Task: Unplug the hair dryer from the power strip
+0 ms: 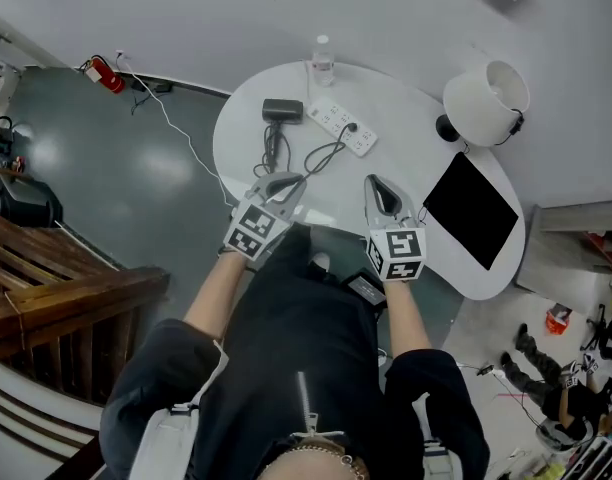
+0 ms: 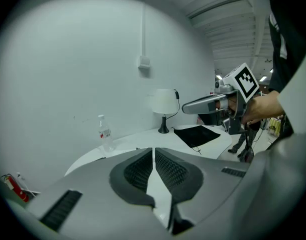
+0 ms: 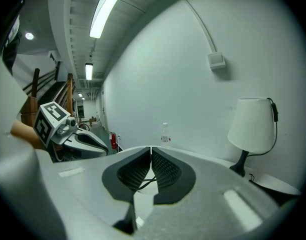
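White surface (image 1: 411, 143) carries the power strip (image 1: 343, 126) at twelve o'clock; left tongs (image 1: 289, 181) and right tongs (image 1: 376, 184), both pinched shut and empty, may drag it along when yanking the hair dryer (image 1: 282, 111) plug (image 1: 352, 127).

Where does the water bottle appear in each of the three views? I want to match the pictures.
Head view: the water bottle stands at the top centre, on the table's far edge.
Left gripper view: it is left of centre.
Right gripper view: it is just right of centre.
Shared landmark: the white lamp, right of the bottle in every view.
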Demonstrator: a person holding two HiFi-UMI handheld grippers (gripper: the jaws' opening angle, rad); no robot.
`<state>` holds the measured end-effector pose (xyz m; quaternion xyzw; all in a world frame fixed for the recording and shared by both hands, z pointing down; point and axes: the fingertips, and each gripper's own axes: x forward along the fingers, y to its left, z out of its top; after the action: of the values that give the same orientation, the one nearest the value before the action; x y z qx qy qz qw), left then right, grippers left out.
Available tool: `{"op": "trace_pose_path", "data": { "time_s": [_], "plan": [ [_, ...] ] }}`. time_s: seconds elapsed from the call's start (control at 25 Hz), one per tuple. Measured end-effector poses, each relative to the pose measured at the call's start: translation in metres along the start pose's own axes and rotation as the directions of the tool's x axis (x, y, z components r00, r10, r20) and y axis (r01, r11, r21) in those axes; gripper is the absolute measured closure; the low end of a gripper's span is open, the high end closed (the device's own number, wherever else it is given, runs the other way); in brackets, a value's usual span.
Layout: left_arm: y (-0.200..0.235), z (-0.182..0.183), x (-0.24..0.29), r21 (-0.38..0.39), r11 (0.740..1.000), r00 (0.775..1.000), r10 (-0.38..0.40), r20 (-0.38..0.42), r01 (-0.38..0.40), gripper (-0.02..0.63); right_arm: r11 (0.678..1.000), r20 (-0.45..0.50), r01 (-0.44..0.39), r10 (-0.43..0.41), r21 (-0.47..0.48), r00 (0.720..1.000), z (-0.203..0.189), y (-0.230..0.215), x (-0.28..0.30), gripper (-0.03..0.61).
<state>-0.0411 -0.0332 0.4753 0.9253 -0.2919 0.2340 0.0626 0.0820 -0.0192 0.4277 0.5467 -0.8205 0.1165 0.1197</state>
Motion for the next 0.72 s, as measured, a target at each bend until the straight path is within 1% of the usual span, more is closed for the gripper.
{"op": "trace_pose_path", "data": {
  "time_s": [0.28, 0.72],
  "plan": [
    [0.018, 0.004, 0.025, 0.028, 0.998, 0.999, -0.051, -0.008, 0.051, 0.591, 0.999, -0.007, 0.054, -0.054, 0.007, 0.999, 0.005, -0.02, 0.011, 0.572],
    [0.048, 0.009, 0.06, 0.053, 0.989, 0.99, -0.139, -0.025, 0.14, 0.591, 0.993, -0.049, 0.117, -0.116, 0.016, 0.992, 0.006, -0.035, 0.041, 0.572]
  ]
}}
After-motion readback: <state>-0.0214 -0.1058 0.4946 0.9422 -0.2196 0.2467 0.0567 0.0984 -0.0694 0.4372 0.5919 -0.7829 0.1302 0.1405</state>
